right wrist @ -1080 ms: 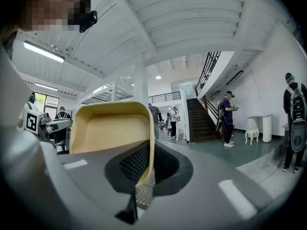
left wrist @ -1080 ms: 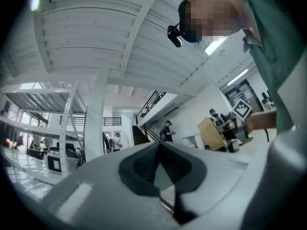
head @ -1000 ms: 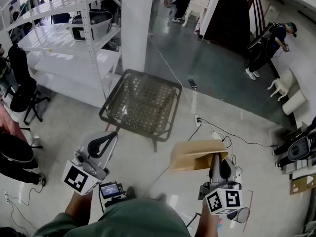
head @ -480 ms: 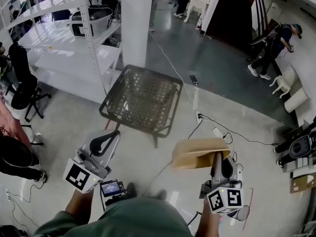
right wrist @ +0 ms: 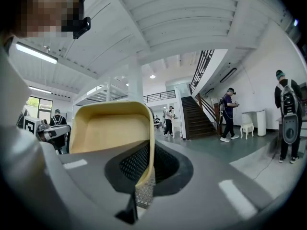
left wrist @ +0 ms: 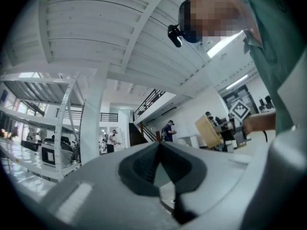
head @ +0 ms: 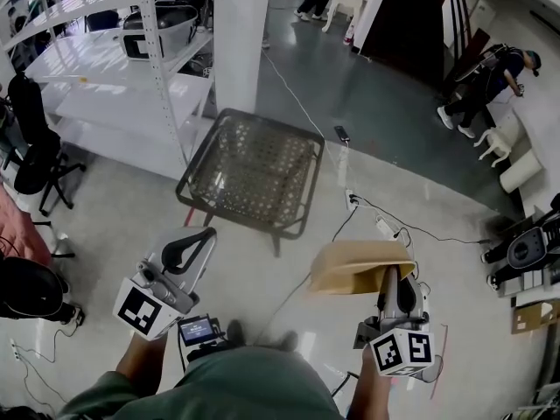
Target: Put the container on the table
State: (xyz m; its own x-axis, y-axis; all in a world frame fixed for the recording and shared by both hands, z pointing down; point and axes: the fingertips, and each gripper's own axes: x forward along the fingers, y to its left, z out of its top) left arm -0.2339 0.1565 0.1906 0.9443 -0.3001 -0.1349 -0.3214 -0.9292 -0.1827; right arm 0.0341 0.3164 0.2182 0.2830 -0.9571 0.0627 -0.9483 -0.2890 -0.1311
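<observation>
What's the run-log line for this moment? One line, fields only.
right claw: shut on tan rectangular container rim | left claw: shut, empty | dark woven-top metal table: container not yet placed

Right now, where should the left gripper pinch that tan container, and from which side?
The container is wide, open and thin-walled, so probably pinch its free left wall, coming from the left, one jaw inside and one outside. The right gripper pinches the right wall the same way.
</observation>
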